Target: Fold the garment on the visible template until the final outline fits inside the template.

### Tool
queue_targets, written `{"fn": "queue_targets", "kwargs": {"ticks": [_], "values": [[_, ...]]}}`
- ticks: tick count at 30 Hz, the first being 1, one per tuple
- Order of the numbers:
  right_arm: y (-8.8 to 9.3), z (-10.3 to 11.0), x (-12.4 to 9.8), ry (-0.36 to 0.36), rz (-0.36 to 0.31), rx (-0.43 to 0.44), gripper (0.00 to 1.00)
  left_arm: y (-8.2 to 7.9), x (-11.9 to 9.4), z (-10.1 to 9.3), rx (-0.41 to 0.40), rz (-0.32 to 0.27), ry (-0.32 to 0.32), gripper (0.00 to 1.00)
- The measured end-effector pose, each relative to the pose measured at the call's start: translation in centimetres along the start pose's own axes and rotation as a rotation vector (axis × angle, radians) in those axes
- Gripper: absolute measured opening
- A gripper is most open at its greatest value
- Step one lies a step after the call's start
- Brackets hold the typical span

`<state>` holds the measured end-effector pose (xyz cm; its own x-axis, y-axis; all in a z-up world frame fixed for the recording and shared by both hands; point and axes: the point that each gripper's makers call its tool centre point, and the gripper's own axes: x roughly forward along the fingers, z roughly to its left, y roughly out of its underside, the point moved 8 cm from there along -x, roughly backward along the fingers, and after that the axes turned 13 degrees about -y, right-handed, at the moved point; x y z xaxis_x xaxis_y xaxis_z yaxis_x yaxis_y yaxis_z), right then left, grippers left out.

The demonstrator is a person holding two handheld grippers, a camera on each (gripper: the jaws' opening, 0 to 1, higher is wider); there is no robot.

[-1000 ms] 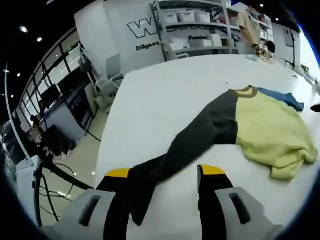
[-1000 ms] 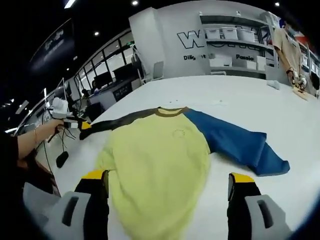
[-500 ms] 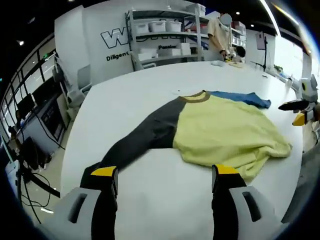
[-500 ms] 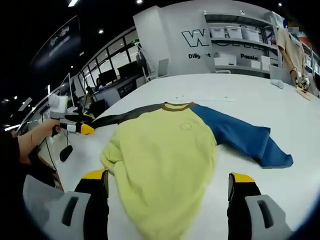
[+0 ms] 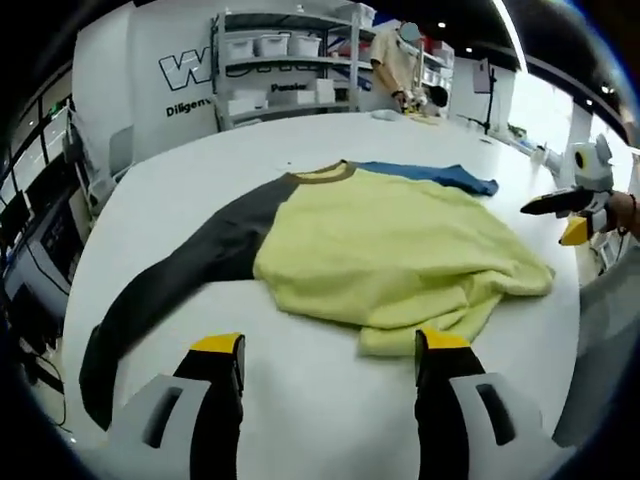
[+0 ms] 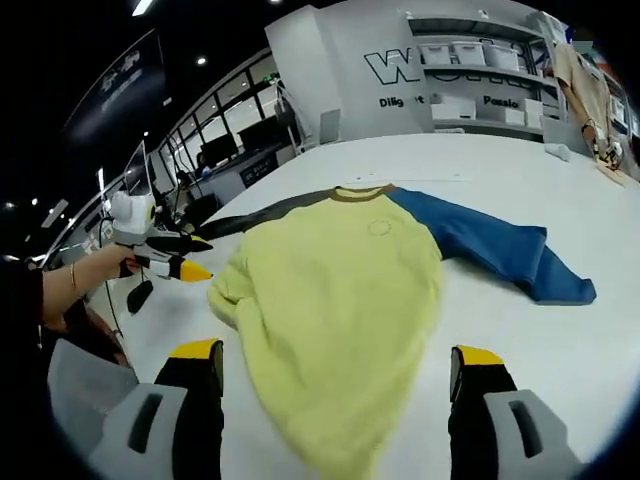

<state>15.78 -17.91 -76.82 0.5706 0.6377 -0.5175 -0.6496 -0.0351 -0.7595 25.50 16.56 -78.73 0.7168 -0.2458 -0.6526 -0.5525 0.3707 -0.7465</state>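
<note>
Lying unfolded ahead of both wide, empty grippers, left [image 5: 320,350] and right [image 6: 335,360], the raglan sweatshirt [image 5: 390,250] awaited its first fold; next likely called for grasping a sleeve [image 6: 500,250].

Both views are bright and evenly lit from overhead: small ceiling lamps [image 6: 137,6] glow as white spots above, and a long light strip [image 5: 512,30] burns out to pure white. The white bench [image 5: 200,170] reflects this light with a mild sheen and carries only faint, soft shadows beneath the garment [image 6: 340,300]. Fisheye distortion bends the shelves [image 5: 285,70] and walls strongly toward the edges. The centre is fairly sharp; the far background looks soft.
</note>
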Motion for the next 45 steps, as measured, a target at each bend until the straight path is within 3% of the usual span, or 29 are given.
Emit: {"fn": "queue_targets", "kwargs": {"ticks": [5,9,14,22,25,28,31,33,37,45], "values": [[1.3,-0.1,0.1,0.01,0.042,0.045,0.82,0.4,1.0,-1.2,-0.015,0.029,0.012,0.57],[2.1,-0.1,-0.3,0.028,0.081,0.033,0.76,0.7,1.2,-2.1,-0.01,0.05,0.04,0.47],[2.7,0.2,-0.6,0.056,0.11,0.006,0.57,0.5,1.0,-2.5,-0.039,0.06,0.061,0.3],[4.4,0.7,-1.1,0.092,0.171,0.02,0.47,0.7,1.1,-3.3,-0.027,0.077,0.075,0.16],[5.3,0.4,-1.6,0.135,0.233,0.047,0.35,0.8,1.1,-3.3,-0.086,0.103,0.057,0.13],[5.9,0.3,-1.8,0.154,0.262,0.047,0.24,0.7,1.1,-3.4,-0.091,0.106,0.059,0.1],[5.8,-0.1,-1.8,0.171,0.255,0.001,0.14,0.7,0.4,-3.7,-0.081,0.104,0.059,0.09],[5.8,-0.6,-1.8,0.198,0.246,-0.003,0.02,0.7,0.0,-3.6,-0.096,0.114,0.064,0.09],[5.7,-0.6,-2.0,0.192,0.242,0.041,0.0,0.6,-1.0,-3.4,-0.112,0.113,0.068,0.09],[5.6,-0.3,-2.2,0.173,0.257,0.021,0.0,0.5,-2.8,-3.1,-0.121,0.099,0.069,0.09]]}}
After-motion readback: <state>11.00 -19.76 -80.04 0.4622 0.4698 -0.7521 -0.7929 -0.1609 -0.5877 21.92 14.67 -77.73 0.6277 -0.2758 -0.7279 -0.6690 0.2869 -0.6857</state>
